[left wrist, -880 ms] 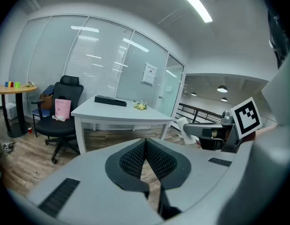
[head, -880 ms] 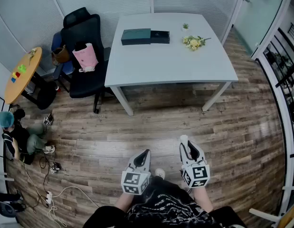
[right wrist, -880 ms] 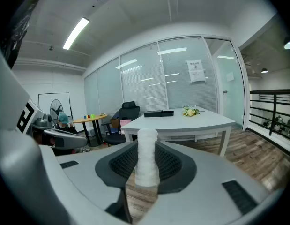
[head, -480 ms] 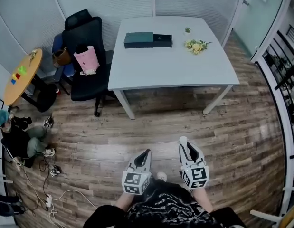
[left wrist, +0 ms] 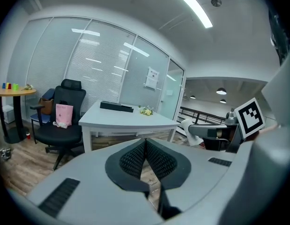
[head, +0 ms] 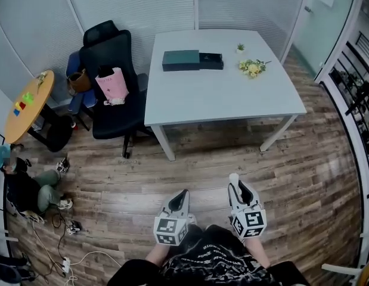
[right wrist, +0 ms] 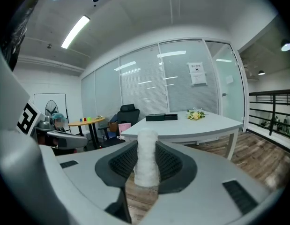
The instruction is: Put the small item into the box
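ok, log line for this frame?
right gripper: shut on white item | left gripper: shut, empty | box: on table, ahead | phase: carry

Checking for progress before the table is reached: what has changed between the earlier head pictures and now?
Only the view shifted: the white rectangular table with the dark green box on it sits lower and further right in the head view. Nothing taken or released: the right gripper stays shut on the white fuzzy cylinder, the left gripper stays shut and empty.
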The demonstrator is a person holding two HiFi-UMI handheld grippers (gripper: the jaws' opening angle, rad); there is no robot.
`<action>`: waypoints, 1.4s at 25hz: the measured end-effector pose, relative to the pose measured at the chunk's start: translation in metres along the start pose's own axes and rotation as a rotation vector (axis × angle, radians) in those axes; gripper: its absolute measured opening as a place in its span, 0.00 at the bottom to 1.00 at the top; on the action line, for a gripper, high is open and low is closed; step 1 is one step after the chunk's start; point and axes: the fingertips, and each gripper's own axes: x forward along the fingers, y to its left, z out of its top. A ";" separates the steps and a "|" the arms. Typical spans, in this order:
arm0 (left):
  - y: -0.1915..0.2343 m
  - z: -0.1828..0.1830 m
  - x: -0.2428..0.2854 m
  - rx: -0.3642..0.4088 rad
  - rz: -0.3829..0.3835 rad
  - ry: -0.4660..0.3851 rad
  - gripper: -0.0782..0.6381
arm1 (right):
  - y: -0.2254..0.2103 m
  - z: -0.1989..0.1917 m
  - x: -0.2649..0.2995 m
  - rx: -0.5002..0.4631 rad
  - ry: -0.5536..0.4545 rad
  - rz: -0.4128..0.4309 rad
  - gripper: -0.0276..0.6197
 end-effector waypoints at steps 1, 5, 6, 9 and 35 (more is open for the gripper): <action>0.006 0.001 0.001 0.005 -0.003 0.000 0.14 | 0.003 0.001 0.003 0.003 -0.006 -0.009 0.24; 0.024 0.006 0.008 0.008 -0.018 0.004 0.14 | 0.008 -0.004 0.008 0.023 -0.002 -0.046 0.24; 0.026 0.007 0.010 0.006 -0.021 0.005 0.14 | 0.007 -0.007 0.009 0.028 0.007 -0.053 0.24; 0.028 0.007 0.017 -0.001 -0.031 0.011 0.14 | 0.003 -0.015 0.010 0.027 0.049 -0.069 0.24; 0.037 0.078 0.182 -0.014 0.131 -0.004 0.14 | -0.118 0.058 0.183 -0.038 0.073 0.148 0.24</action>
